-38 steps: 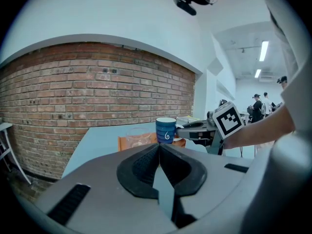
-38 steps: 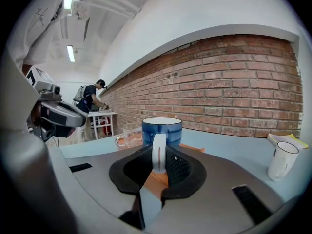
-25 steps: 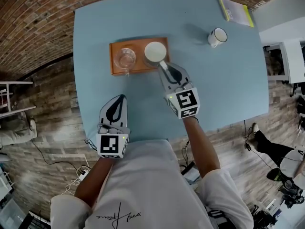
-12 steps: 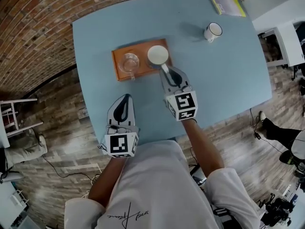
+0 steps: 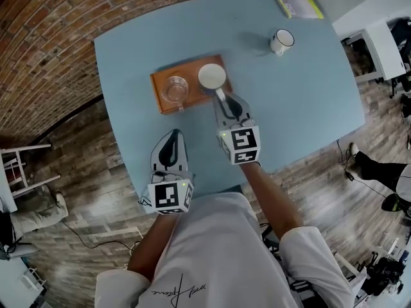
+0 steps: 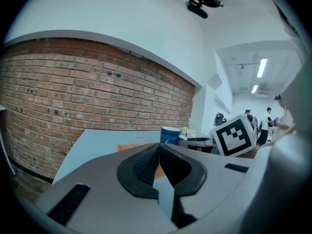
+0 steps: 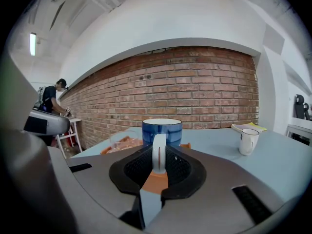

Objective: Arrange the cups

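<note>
Blue table (image 5: 308, 88) — tray (image 5: 156, 82), mug (image 5: 280, 42), booklet (image 5: 295, 2).

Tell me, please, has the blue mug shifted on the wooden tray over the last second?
No. The blue mug still sits at the right end of the wooden tray, beside the glass cup, its handle in the right gripper.

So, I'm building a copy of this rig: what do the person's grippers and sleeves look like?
Both the left gripper and the right gripper have pale grey, wedge-shaped bodies, with ribbed black pads lining the jaws. Each carries a white cube with black square markers and a small green light. The person wears a white short-sleeved shirt with dark script print.
</note>
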`<state>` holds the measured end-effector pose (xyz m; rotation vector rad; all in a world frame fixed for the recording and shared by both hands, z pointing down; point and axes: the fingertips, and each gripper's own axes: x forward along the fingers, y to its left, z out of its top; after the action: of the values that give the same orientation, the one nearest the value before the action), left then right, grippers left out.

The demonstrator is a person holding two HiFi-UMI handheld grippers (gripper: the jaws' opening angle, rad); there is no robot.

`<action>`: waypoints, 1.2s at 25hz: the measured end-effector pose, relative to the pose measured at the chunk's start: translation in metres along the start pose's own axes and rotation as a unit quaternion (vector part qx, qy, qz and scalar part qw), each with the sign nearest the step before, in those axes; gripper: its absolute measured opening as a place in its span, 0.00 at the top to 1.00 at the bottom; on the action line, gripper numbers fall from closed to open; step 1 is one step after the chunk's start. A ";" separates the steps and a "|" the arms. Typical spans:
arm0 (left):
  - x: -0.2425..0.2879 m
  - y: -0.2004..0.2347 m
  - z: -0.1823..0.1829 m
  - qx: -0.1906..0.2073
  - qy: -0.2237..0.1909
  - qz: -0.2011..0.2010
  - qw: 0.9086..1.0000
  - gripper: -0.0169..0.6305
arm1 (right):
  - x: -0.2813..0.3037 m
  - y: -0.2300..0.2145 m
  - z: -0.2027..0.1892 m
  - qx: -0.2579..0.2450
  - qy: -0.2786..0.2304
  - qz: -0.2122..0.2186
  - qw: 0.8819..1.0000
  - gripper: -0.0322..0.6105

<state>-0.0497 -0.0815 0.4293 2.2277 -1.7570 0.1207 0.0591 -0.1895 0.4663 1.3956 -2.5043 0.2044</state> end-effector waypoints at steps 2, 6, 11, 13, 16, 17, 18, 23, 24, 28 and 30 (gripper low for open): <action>0.000 0.001 -0.002 -0.003 0.001 -0.002 1.000 0.96 | 0.001 0.001 -0.001 0.000 -0.001 -0.004 1.000 0.85; -0.001 0.001 -0.002 0.026 -0.001 -0.006 1.000 0.96 | 0.006 0.004 -0.003 0.002 -0.004 -0.008 1.000 0.85; 0.000 -0.005 -0.002 0.031 -0.001 -0.016 0.999 0.96 | 0.006 0.003 -0.004 0.003 -0.002 -0.014 1.000 0.85; -0.001 -0.005 -0.002 0.034 -0.001 -0.019 0.999 0.96 | 0.007 0.001 -0.007 0.004 -0.001 -0.016 1.000 0.85; -0.002 -0.005 -0.005 0.031 0.004 -0.020 0.999 0.96 | 0.009 -0.001 -0.012 0.003 0.000 -0.018 1.000 0.85; -0.002 -0.004 -0.006 0.030 0.006 -0.020 0.999 0.96 | 0.010 -0.001 -0.013 0.004 0.001 -0.019 1.000 0.85; -0.003 -0.002 -0.008 0.029 0.009 -0.019 0.999 0.96 | 0.010 -0.001 -0.014 0.004 0.002 -0.020 1.000 0.85; -0.006 0.001 -0.015 0.027 0.018 -0.020 0.999 0.96 | 0.012 0.000 -0.015 0.006 -0.004 -0.025 1.000 0.85; -0.006 0.002 -0.016 0.028 0.019 -0.021 0.999 0.96 | 0.012 0.001 -0.015 0.008 -0.005 -0.026 1.000 0.85; -0.005 0.002 -0.015 0.028 0.020 -0.023 0.999 0.96 | 0.011 0.005 -0.013 0.010 -0.015 -0.031 0.999 0.85; -0.004 0.002 -0.016 0.027 0.022 -0.025 0.999 0.96 | 0.010 0.005 -0.014 0.009 -0.017 -0.035 0.999 0.85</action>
<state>-0.0503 -0.0734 0.4440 2.2878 -1.6942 0.2068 0.0524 -0.1916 0.4826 1.5041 -2.4815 0.1917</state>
